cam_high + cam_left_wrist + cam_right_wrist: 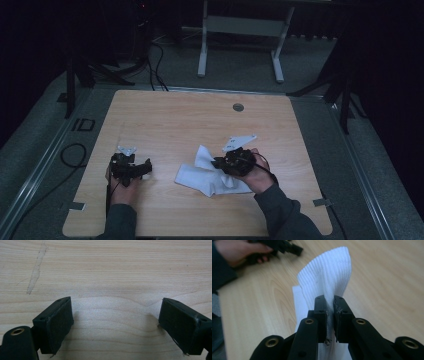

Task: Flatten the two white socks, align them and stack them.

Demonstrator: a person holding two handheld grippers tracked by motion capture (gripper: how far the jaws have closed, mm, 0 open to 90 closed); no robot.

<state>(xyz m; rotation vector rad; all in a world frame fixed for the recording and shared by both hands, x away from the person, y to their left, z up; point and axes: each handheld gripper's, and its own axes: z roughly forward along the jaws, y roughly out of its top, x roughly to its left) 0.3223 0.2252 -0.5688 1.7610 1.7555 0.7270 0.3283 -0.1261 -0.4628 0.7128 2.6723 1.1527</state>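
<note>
A white ribbed cloth (205, 175) lies crumpled near the middle of the wooden table (200, 120). My right gripper (220, 162) is shut on a fold of this cloth (327, 277), which stands up beyond its pinching jaws, the gripper itself (330, 305) low over the table. My left gripper (146, 167) rests at the table's left, held by a hand, a short way left of the cloth. Its jaws stand wide apart over bare wood, the gripper (116, 320) holding nothing.
A round grommet hole (238, 107) sits near the table's far edge. A pale scratch (36, 270) marks the wood ahead of the left gripper. The other hand (239, 251) with its gripper lies beyond the cloth. A desk frame (240, 35) stands on the floor behind.
</note>
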